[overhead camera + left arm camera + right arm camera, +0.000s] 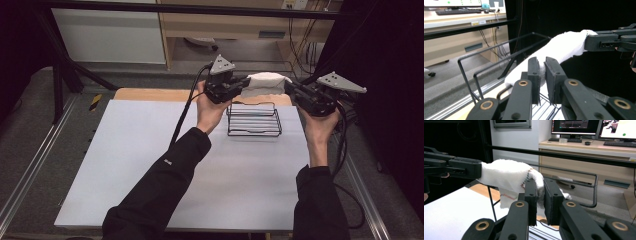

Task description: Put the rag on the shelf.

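No wording can be made out anywhere. A small pale mark sits on the person's left sleeve (pixel 168 161) in the high view, perhaps a logo, too small to read. The monitors (pixel 576 126) behind the desk in the right gripper view show bright windows with illegible content. Two small labels (pixel 478 23) on the desk edge in the left gripper view are blurred.

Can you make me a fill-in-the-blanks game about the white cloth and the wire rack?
1. The white cloth is held between ____ tools, one at each end.
2. The left tool is ____ on the cloth.
3. The cloth hangs above the black wire ____.
4. The rack stands on a ____ mat.

Missing words: two; shut; rack; white
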`<state>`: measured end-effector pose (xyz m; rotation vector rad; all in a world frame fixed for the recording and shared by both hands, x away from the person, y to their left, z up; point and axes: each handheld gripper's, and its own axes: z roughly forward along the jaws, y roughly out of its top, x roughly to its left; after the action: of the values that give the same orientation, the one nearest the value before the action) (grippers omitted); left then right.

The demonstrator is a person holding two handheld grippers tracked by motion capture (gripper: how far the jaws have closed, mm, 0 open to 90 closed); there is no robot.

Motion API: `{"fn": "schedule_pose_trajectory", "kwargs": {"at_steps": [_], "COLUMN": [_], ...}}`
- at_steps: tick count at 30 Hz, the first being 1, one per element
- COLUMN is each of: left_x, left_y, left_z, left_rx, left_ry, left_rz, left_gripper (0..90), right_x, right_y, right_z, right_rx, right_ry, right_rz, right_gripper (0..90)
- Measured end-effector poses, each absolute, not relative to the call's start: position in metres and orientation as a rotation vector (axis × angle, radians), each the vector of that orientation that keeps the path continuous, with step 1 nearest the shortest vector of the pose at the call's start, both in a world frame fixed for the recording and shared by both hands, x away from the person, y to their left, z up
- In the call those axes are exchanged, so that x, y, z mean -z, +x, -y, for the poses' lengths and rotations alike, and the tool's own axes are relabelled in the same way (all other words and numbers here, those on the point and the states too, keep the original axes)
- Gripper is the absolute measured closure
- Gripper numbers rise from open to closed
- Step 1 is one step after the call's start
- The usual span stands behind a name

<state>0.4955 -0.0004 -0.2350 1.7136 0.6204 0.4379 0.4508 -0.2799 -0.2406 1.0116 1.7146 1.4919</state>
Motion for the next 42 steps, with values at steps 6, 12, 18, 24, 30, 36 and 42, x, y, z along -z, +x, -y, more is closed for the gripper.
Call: {"fn": "schedule_pose_trajectory", "kwargs": {"at_steps": [6, 12, 18, 24, 30, 36, 42], "left_x": [0.24, 0.245, 0.238, 0.221, 0.213, 0.217, 0.23], "left_y": [0.492, 0.489, 0.487, 0.486, 0.495, 0.503, 0.501], "left_z": [0.001, 0.0, -0.004, -0.008, 0.001, 0.012, 0.012], "left_rx": [-0.433, -0.419, -0.401, -0.401, -0.423, -0.433, -0.403], "left_ry": [1.746, 1.774, 1.778, 1.752, 1.763, 1.802, 1.825], "left_rz": [-0.611, -0.61, -0.622, -0.639, -0.708, -0.724, -0.712], "left_gripper": [81.2, 79.4, 76.7, 78.4, 88.6, 89.6, 89.7], "right_x": [0.248, 0.257, 0.26, 0.259, 0.26, 0.261, 0.263], "right_y": [0.448, 0.447, 0.448, 0.448, 0.448, 0.448, 0.448], "right_z": [0.283, 0.284, 0.284, 0.283, 0.283, 0.284, 0.284], "right_rx": [-1.497, -1.484, -1.479, -1.469, -1.468, -1.469, -1.465], "right_ry": [1.004, 0.999, 0.992, 0.992, 0.994, 0.993, 0.994], "right_rz": [-1.729, -1.755, -1.756, -1.759, -1.762, -1.765, -1.776], "right_gripper": [81.3, 81.4, 81.4, 81.6, 81.5, 81.5, 80.6]}}
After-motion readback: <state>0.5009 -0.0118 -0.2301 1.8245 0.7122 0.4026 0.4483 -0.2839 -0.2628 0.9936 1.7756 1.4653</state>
